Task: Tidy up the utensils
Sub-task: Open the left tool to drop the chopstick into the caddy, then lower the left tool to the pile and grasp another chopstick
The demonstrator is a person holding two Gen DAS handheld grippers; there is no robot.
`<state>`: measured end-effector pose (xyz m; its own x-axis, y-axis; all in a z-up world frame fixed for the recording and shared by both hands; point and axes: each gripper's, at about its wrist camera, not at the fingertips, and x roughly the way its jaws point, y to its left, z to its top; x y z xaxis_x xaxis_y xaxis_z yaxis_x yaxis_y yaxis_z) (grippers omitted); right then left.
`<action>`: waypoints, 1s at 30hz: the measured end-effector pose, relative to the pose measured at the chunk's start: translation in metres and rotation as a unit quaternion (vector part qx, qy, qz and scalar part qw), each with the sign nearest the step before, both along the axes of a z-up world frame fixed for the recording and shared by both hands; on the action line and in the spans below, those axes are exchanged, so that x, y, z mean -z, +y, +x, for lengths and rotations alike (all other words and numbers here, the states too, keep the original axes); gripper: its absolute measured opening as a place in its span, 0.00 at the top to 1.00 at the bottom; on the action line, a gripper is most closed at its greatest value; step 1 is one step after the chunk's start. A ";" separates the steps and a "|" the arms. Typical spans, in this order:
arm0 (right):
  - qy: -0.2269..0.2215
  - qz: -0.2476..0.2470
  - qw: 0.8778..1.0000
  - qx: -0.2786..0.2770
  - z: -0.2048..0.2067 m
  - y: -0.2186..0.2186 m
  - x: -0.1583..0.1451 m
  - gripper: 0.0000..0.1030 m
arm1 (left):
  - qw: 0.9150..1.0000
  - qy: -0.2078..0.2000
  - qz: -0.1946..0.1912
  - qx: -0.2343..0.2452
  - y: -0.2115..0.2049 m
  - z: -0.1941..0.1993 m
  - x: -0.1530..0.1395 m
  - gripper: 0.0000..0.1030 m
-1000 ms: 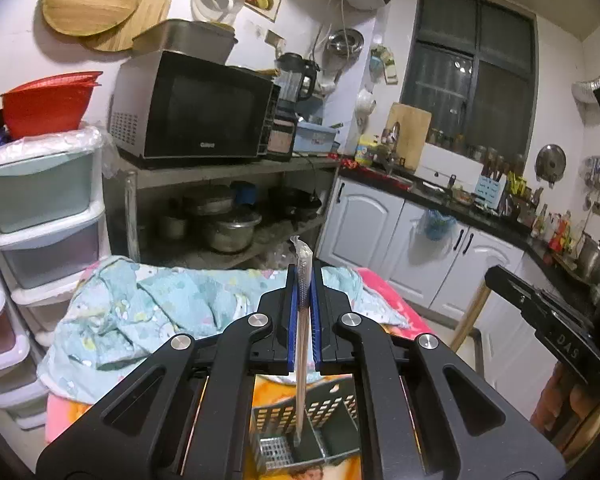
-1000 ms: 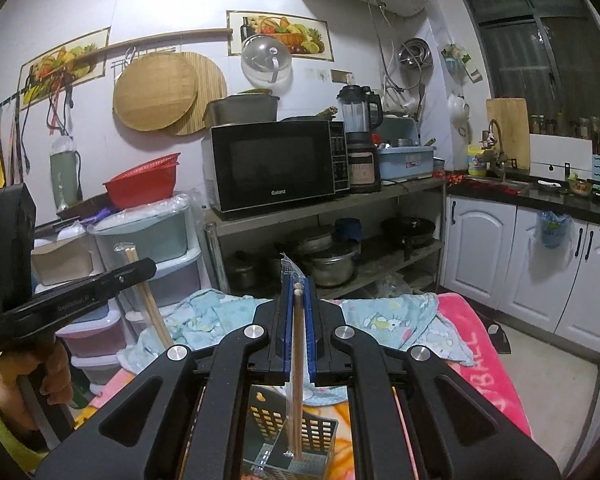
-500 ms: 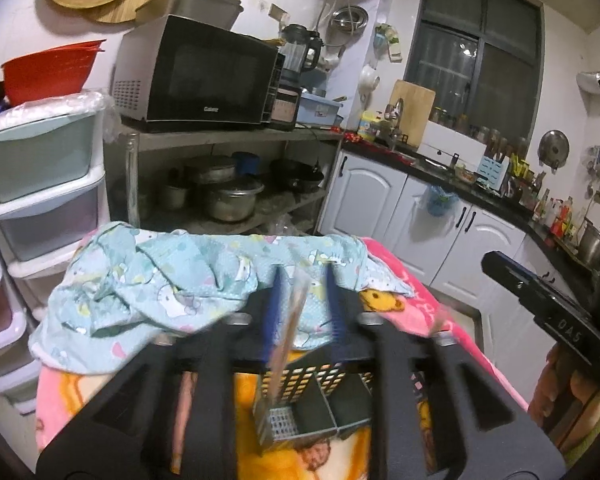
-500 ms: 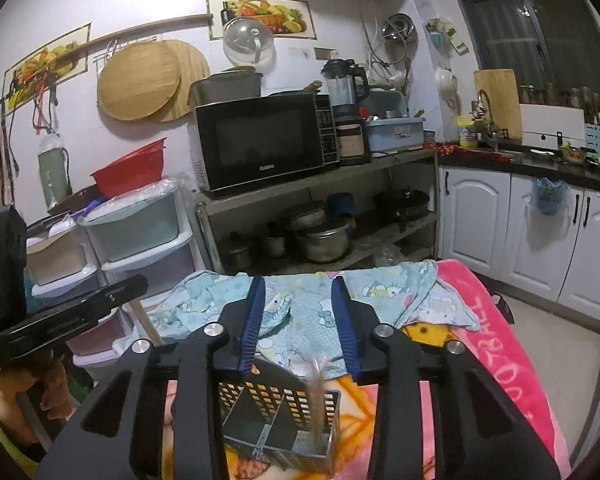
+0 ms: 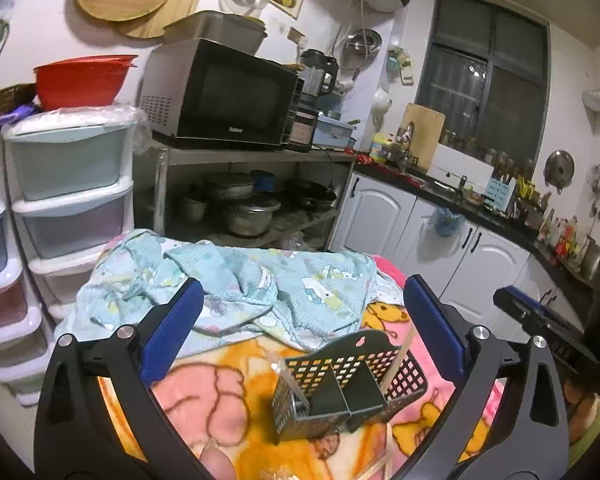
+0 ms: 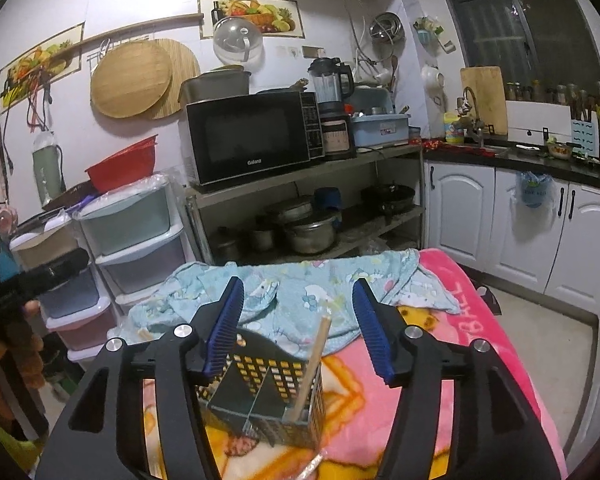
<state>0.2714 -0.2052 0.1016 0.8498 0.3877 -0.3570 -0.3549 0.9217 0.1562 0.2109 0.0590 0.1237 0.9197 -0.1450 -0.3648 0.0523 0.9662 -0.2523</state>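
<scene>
Two compartments in the black perforated utensil caddy (image 6: 260,396), split by a grey divider, standing on the pink-and-orange cartoon blanket (image 6: 400,400). In the right-hand compartment, one wrapped pair of chopsticks (image 6: 310,368), leaning, top end poking above the caddy rim; same chopsticks (image 5: 396,360) in the left wrist view, tilted against the caddy's far right corner. At the caddy's left end, a pale wrapped tip (image 5: 278,368), too blurred to name. Just in front of the caddy on the blanket, another wrapped stick (image 6: 312,466), only partly in view. Above and around the caddy, left gripper (image 5: 302,330) spread wide, nothing between the blue pads, just been opening. Right gripper (image 6: 300,328) likewise apart, just been opening, chopsticks between the pads but untouched. Behind the caddy, a crumpled light-blue cloth (image 6: 300,292); beyond that, a shelf with a microwave (image 6: 256,140).
</scene>
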 end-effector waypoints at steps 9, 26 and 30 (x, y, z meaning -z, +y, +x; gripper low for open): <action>0.019 -0.010 1.000 -0.009 -0.019 0.004 0.014 0.43 | 1.000 0.005 -0.003 -0.024 0.016 -0.029 0.008 0.10; 0.121 -0.035 0.991 -0.043 -0.049 0.033 0.070 0.43 | 0.995 0.084 -0.008 -0.050 0.036 -0.068 0.065 0.10; 0.152 -0.044 0.986 -0.048 -0.055 0.042 0.088 0.43 | 0.993 0.107 -0.004 -0.049 0.035 -0.073 0.080 0.10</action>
